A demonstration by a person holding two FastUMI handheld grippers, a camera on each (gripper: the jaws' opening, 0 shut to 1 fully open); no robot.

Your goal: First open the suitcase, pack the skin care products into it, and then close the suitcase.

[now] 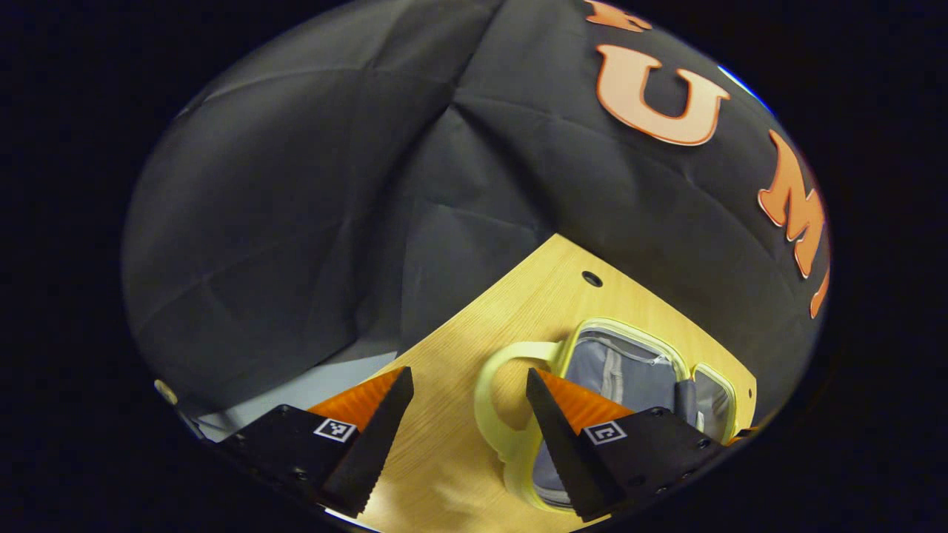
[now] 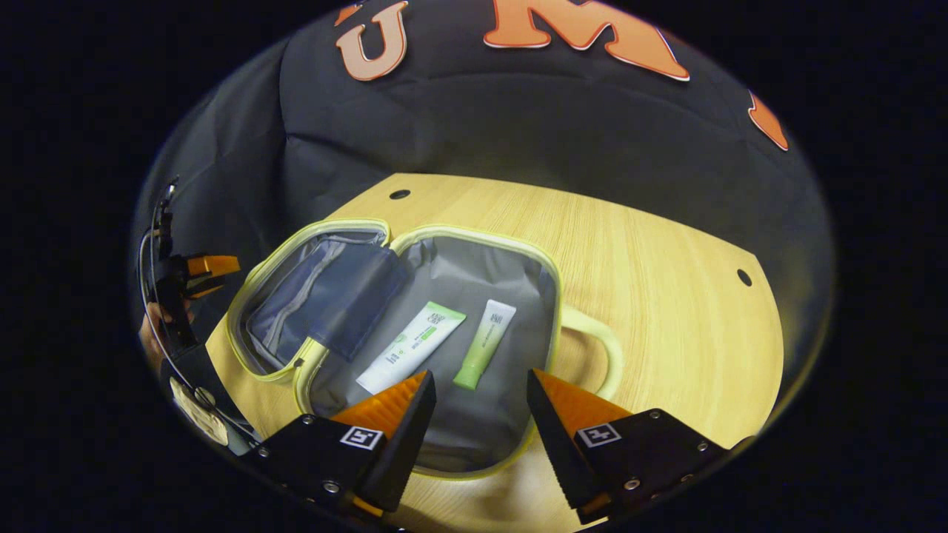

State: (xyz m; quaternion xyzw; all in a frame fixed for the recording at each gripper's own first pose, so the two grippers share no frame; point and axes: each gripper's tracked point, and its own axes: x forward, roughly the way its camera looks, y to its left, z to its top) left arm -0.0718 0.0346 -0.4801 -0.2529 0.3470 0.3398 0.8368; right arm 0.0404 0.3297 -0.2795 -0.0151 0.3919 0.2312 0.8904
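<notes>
The suitcase (image 2: 415, 326) lay open and flat on the wooden table (image 2: 666, 296), with both halves exposed. Two skin care tubes rested in the half nearer the right gripper (image 2: 480, 400): a white tube (image 2: 411, 346) just ahead of its left finger, and a green tube (image 2: 485, 343) directly ahead of the gap. The right gripper's jaws stood wide apart and held nothing. The left gripper (image 1: 468, 414) was likewise spread and empty, with the suitcase handle (image 1: 498, 403) between its fingers and the suitcase (image 1: 629, 370) ahead and to its right. Packing appeared complete, so closing was judged the step in hand. To close well, grip the lid at its free rim, swing it over steadily, and keep the tubes clear of the zipper.
</notes>
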